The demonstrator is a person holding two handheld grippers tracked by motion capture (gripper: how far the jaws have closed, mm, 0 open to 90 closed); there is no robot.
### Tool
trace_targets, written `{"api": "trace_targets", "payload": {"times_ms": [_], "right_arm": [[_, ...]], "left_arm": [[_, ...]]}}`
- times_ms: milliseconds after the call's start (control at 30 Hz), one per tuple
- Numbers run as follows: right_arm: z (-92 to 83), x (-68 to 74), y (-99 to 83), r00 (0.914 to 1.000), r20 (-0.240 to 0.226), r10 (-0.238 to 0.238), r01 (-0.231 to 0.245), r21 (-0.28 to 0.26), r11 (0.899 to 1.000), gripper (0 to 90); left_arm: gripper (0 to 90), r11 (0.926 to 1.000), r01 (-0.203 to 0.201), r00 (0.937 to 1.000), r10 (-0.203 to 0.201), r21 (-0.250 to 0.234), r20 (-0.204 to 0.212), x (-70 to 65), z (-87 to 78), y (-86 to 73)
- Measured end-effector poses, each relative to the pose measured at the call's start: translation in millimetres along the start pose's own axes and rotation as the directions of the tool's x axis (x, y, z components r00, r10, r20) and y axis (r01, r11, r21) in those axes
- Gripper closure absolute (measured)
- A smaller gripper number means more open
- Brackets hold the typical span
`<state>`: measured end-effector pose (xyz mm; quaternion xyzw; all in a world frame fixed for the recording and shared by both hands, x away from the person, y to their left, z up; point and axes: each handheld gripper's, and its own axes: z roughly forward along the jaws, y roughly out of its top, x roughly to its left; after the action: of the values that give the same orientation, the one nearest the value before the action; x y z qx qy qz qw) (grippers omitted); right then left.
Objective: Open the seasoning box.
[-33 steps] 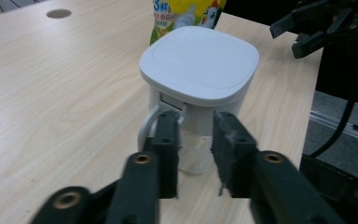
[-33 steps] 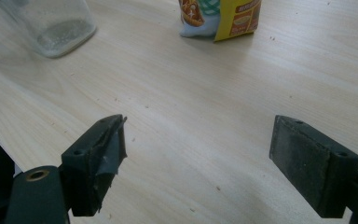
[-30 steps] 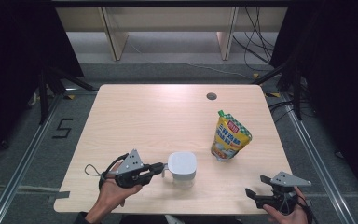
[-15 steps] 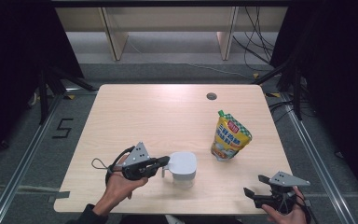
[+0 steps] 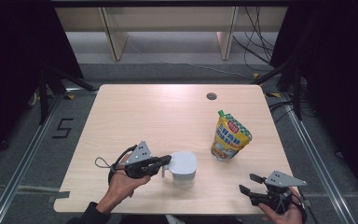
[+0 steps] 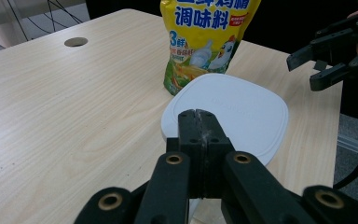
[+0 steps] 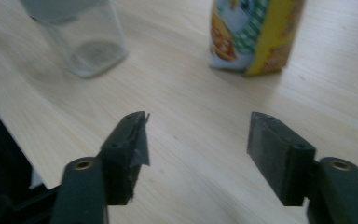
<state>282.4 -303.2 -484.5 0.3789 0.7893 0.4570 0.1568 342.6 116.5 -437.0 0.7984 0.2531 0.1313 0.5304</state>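
Observation:
A clear jar (image 5: pixel 182 176) with a white square lid (image 5: pixel 184 161) stands near the table's front edge. My left gripper (image 5: pixel 168 160) lies level at the jar's left side. It is shut, and its tips (image 6: pixel 198 119) rest at the near edge of the lid (image 6: pixel 242 107). Whether they pinch the rim I cannot tell. A yellow seasoning pouch (image 5: pixel 230 137) stands upright behind the jar to the right. My right gripper (image 5: pixel 248 183) is at the front right corner. Its jaws have just been closing but stand apart (image 7: pixel 199 119) over bare table, with nothing between them.
The wooden table (image 5: pixel 158 116) has a round cable hole (image 5: pixel 211 96) at the back right. The table's front edge runs close below both hands. In the right gripper view, the jar (image 7: pixel 91 51) and the pouch (image 7: pixel 256 32) stand ahead of the jaws.
My left gripper has edged a little to the right, up against the jar's lid. The right hand has stayed in place.

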Motion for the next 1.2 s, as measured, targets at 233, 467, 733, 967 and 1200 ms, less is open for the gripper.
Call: {"api": "trace_targets", "payload": {"times_ms": [233,467,733,967,1200], "right_arm": [[7.0,14.6,7.8,0.9965,-0.071,-0.043,0.041,-0.041,0.998,60.1],[12.0,22.8,15.5,0.9912,-0.099,-0.088,0.082,-0.066,0.994,70.7],[21.1,30.7,24.3,0.9871,-0.096,-0.128,0.118,-0.101,0.988,82.0],[38.7,41.4,40.1,0.9784,-0.120,-0.168,0.153,-0.125,0.980,86.6],[54.5,45.9,52.4,0.9682,-0.158,-0.194,0.171,-0.146,0.974,88.7]], "left_arm": [[89.0,0.9998,-0.022,0.9997,0.022,-0.001,0.009,1.8,-0.5,-0.8],[89.0,0.9999,-0.008,0.9998,0.008,-0.015,0.016,2.2,0.0,-1.9],[89.1,0.9999,0.004,1.0000,-0.003,-0.014,0.005,1.7,-1.5,-3.6],[89.0,0.9999,-0.002,1.0000,0.002,-0.013,0.009,2.9,-2.7,-4.7],[89.1,0.9998,0.008,1.0000,-0.007,-0.018,0.007,2.9,-3.4,-6.0]]}}
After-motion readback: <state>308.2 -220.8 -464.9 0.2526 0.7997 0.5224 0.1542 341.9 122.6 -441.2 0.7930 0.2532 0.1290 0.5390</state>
